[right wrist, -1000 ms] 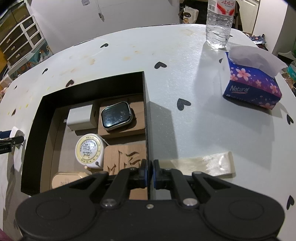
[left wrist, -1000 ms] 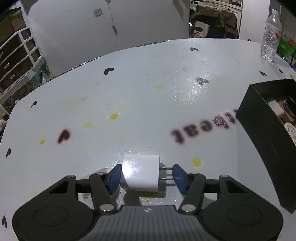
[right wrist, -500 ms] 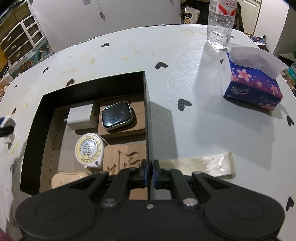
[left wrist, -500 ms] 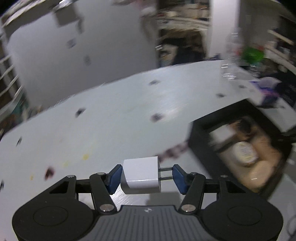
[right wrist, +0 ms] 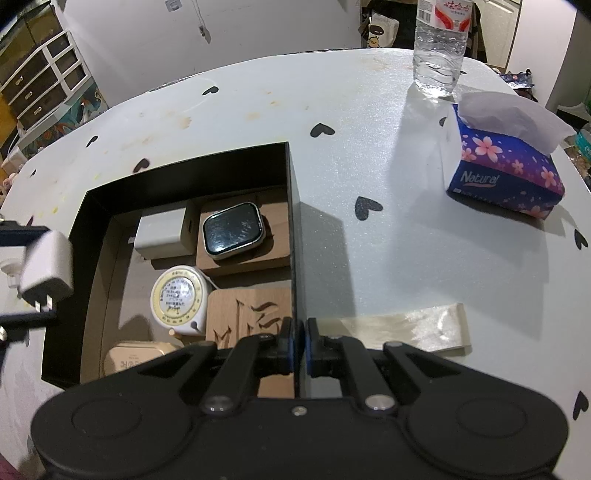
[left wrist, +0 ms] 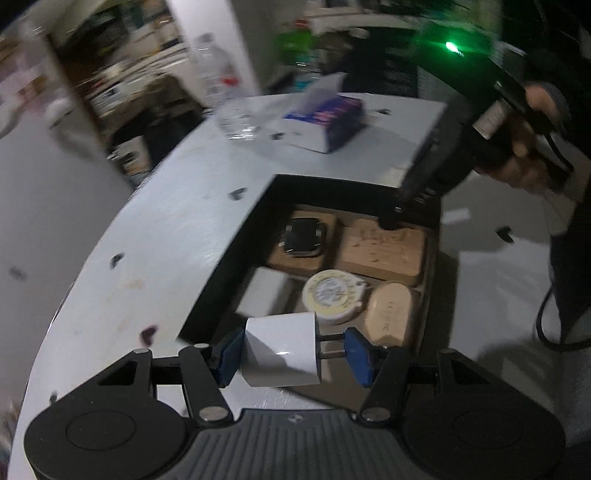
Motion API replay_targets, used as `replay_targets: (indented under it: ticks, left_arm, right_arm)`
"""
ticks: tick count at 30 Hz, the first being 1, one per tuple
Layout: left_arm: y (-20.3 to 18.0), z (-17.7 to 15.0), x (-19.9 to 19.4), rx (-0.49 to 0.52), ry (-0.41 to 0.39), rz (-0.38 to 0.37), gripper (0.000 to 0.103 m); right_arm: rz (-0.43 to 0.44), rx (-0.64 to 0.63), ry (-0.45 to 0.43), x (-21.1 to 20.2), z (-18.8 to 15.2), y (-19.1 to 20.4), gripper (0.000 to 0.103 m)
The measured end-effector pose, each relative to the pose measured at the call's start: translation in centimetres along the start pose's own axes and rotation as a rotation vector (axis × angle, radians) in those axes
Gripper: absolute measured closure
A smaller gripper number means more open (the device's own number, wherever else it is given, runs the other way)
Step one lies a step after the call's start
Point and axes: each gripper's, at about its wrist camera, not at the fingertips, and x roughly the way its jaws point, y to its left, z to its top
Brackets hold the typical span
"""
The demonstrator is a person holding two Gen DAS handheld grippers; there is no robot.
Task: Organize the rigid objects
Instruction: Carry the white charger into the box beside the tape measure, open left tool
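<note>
The white charger (left wrist: pixel 280 349) is clamped end to end in the left gripper (left wrist: pixel 293 356), prongs against one pad, above the near edge of the black box (left wrist: pixel 229 258). It should be lowered into the free near-left space. The box's far wall is pinched by the right gripper (right wrist: pixel 300 345) and should be kept steady.

A plain white wall (right wrist: pixel 258 33) stands beyond the far edge of the pale grey counter (right wrist: pixel 369 155) printed with small black hearts. At far left a white chest of dark-fronted drawers (right wrist: pixel 40 81) stands against it, and at far right a dim doorway (right wrist: pixel 491 29) opens beside a white panel (right wrist: pixel 561 55). The left view is blurred, showing cluttered shelves (left wrist: pixel 122 85) far left.
</note>
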Motion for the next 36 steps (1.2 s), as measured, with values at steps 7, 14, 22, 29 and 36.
replay_targets:
  ticks: [7, 14, 22, 29, 36]
  left_arm:
    - [0.9, 0.9, 2.4, 0.085, 0.034, -0.09, 0.044]
    - [1.2, 1.1, 4.5, 0.126, 0.086, -0.155, 0.044]
    - [2.7, 1.2, 6.5, -0.125, 0.194, -0.127, 0.044]
    - [2.5, 1.5, 6.9, -0.173, 0.205, -0.064, 0.042]
    - [2.8, 1.5, 6.5, -0.197, 0.2, -0.088, 0.026]
  right_arm:
    - [0.001, 0.002, 0.0, 0.0, 0.0, 0.0, 0.097]
    - [0.003, 0.007, 0.001, 0.0, 0.0, -0.1, 0.096]
    - [0.003, 0.015, 0.003, 0.1, 0.1, -0.2, 0.096]
    - [0.003, 0.01, 0.006, 0.2, 0.1, -0.2, 0.096]
    - [0.005, 0.008, 0.007, 0.3, 0.2, -0.2, 0.096]
